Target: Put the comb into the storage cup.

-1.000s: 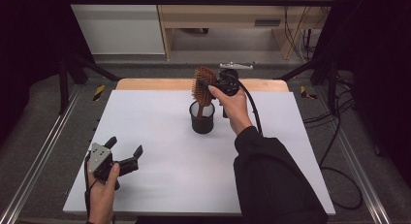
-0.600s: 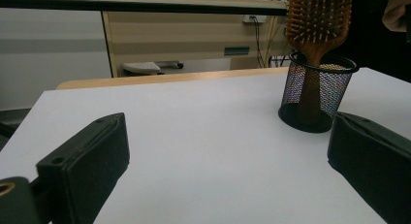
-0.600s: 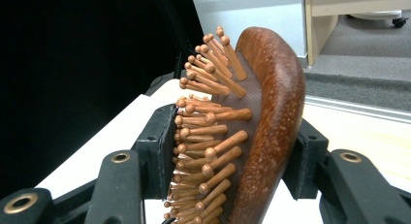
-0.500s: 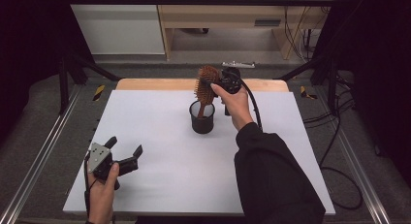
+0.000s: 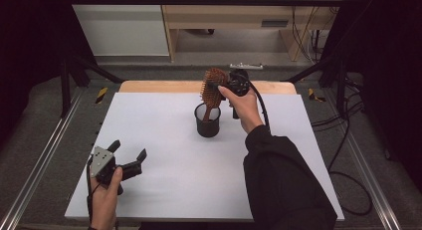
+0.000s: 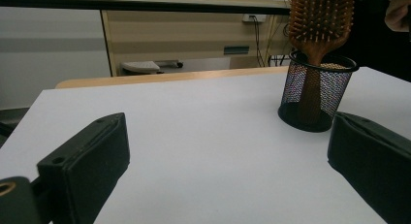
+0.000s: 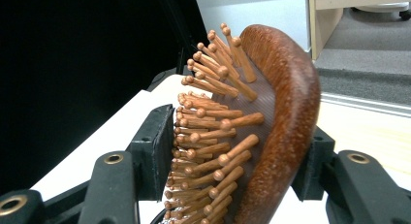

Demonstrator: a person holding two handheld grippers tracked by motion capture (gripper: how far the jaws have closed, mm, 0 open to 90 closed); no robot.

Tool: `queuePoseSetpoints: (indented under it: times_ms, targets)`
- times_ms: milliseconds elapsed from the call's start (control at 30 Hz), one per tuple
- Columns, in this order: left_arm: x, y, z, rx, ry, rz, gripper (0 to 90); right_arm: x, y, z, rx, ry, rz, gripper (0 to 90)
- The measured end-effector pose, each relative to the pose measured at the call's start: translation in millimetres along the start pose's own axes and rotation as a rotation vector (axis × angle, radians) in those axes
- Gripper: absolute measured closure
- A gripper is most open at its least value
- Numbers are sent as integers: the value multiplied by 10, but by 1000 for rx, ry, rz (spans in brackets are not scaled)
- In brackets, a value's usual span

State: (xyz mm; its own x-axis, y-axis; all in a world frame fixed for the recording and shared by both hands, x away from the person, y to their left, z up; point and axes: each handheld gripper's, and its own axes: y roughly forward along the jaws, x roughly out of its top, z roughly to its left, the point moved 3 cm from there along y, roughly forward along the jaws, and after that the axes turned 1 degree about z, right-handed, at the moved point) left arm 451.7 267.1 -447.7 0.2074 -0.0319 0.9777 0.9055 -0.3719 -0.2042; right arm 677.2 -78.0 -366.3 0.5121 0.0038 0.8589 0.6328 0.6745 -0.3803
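Observation:
A brown wooden hairbrush (image 5: pixel 214 86) stands nearly upright with its handle inside a black mesh cup (image 5: pixel 207 121) at the middle far part of the white table (image 5: pixel 149 115). My right gripper (image 5: pixel 225 85) is shut on the brush head. In the right gripper view one pad presses the bristles and the other the back of the hairbrush (image 7: pixel 276 127). My left gripper (image 5: pixel 128 149) rests open near the front left, holding nothing. Its view shows the cup (image 6: pixel 317 95) and brush (image 6: pixel 320 15) beyond its right jaw.
A wooden strip (image 5: pixel 164 85) runs along the table's far edge. Black frame rails (image 5: pixel 74 65) slant at both far corners, and a cable (image 5: pixel 343 155) trails off the right side. A pale cabinet (image 5: pixel 119 26) stands behind.
The brush head and my right gripper have shifted slightly to the right, standing the brush more upright in the cup. The left gripper has not moved.

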Motion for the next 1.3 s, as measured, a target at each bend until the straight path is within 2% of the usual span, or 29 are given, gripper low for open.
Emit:
queuePoseSetpoints:
  times_ms: [300,567,1033,1300]
  targets:
    - [0,1,4,3,2,1,16,-10,-10,-30,-10,3,21,369]
    - [1,0,5,3,3,0,17,-15,-19,-50,-14,8,29,361]
    - [-6,7,-7,0,1,3,17,-30,-40,-59,-43,-14,55,318]
    - [-9,4,1,3,0,5,18,-36,-45,-58,-46,-14,53,317]
